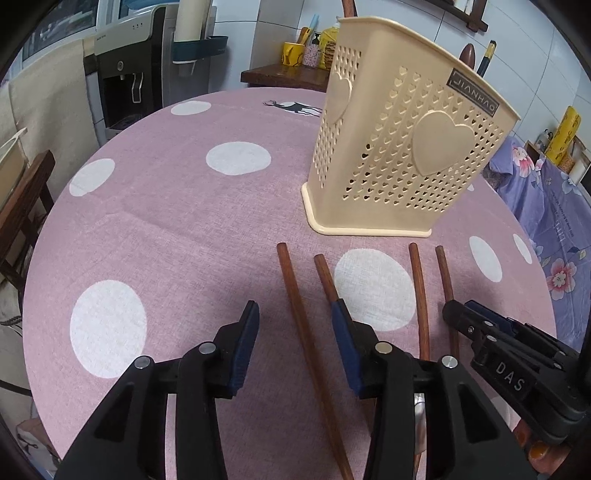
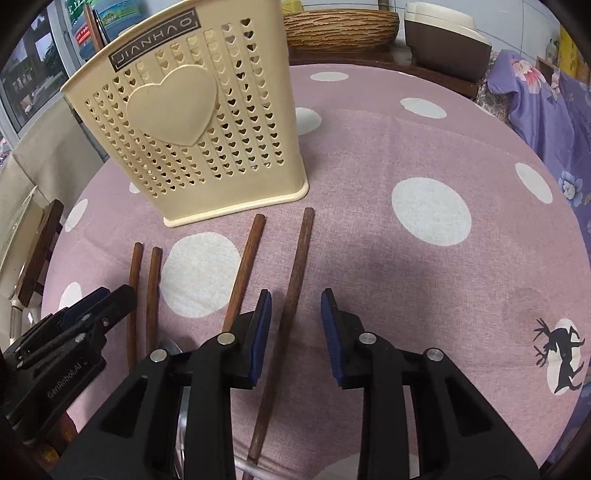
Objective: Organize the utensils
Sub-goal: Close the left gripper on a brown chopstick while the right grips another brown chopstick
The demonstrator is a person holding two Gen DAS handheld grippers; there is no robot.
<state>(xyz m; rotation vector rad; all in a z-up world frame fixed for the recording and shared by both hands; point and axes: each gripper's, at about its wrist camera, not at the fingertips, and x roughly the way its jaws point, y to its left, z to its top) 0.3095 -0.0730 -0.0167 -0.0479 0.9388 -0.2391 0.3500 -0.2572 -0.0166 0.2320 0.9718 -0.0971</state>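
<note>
A cream plastic utensil holder (image 1: 402, 144) with heart cut-outs stands upright on the pink dotted tablecloth; it also shows in the right wrist view (image 2: 199, 122). Several brown wooden utensil handles lie side by side in front of it. My left gripper (image 1: 295, 317) is open, its jaws either side of one handle (image 1: 295, 295), and its right pad lies over a second handle (image 1: 325, 275). My right gripper (image 2: 295, 306) is open around the rightmost handle (image 2: 295, 273). The right gripper's fingers (image 1: 480, 325) show at the left wrist view's right edge, and the left gripper's fingers (image 2: 88, 314) at the right wrist view's left edge.
Two thinner handles (image 1: 419, 280) lie between the grippers. A wooden chair (image 1: 22, 206) stands at the table's left edge. A water dispenser (image 1: 129, 66) and a side shelf with cups (image 1: 295, 55) stand behind. A woven basket (image 2: 340, 27) and a floral purple cloth (image 2: 535, 110) lie beyond the table.
</note>
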